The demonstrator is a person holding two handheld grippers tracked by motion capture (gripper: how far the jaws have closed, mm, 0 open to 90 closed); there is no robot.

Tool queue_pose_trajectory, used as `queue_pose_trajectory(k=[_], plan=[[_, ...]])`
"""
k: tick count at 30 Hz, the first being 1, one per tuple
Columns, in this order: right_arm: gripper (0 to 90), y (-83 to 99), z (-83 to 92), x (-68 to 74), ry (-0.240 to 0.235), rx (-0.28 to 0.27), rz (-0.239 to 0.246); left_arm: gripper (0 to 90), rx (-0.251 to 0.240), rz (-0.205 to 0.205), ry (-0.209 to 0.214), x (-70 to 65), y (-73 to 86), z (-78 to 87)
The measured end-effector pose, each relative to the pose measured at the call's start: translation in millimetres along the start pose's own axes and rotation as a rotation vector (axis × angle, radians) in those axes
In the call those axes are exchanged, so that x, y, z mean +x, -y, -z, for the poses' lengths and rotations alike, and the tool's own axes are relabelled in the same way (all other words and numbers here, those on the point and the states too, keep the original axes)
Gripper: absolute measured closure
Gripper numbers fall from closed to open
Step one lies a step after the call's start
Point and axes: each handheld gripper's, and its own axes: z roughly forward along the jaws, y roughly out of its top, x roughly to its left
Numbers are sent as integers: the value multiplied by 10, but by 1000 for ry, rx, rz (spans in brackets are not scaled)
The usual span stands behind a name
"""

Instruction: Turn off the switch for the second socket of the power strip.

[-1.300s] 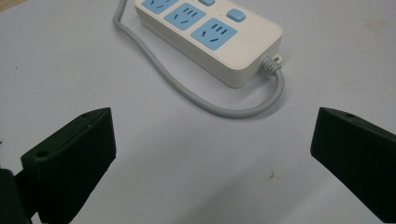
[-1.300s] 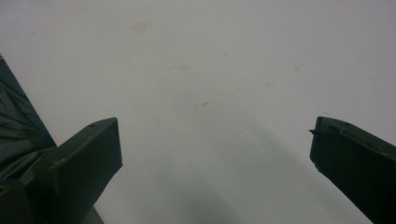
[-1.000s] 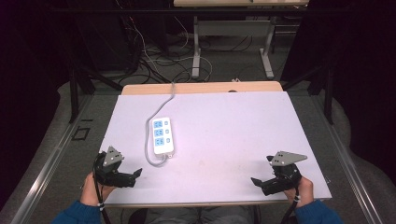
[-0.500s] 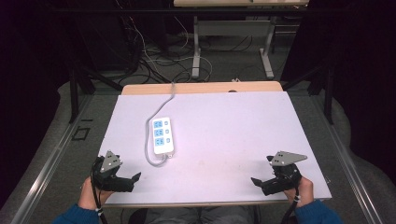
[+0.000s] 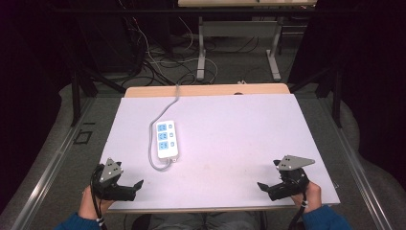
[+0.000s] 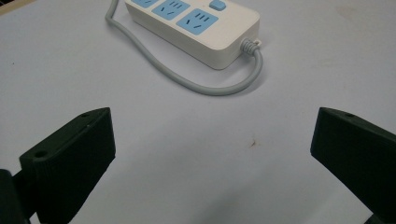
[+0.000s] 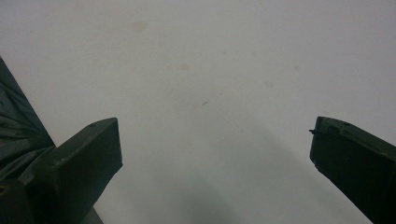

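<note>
The white power strip [image 5: 167, 139] lies left of centre on the table [image 5: 239, 124] (cord looping near). Both grippers, left [image 5: 136, 186] and right [image 5: 262, 186], wait at the near edge, jaws wide apart, empty. Approach squarely.

The worktop [image 5: 230, 139] is a pale lavender-white sheet with faint stains, laid over a wooden board [image 5: 206, 90] whose edge shows along the far side. Beyond it the floor [image 5: 239, 67] is grey, with a tangle of dark and white cables [image 5: 153, 60] lying on it. A second table stands farther back on grey metal legs [image 5: 201, 52], its light top [image 5: 239, 3] just visible. Dark curtains [image 5: 364, 57] close the room on both sides. Metal rails [image 5: 48, 167] run along the floor at left and right.
</note>
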Motion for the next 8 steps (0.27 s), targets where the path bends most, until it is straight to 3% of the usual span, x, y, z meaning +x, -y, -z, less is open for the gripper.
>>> queue_pose_trajectory(k=[8], plan=[[16, 0, 1, -4, -1, 0, 4, 0, 10, -10, 8, -6, -2, -17]])
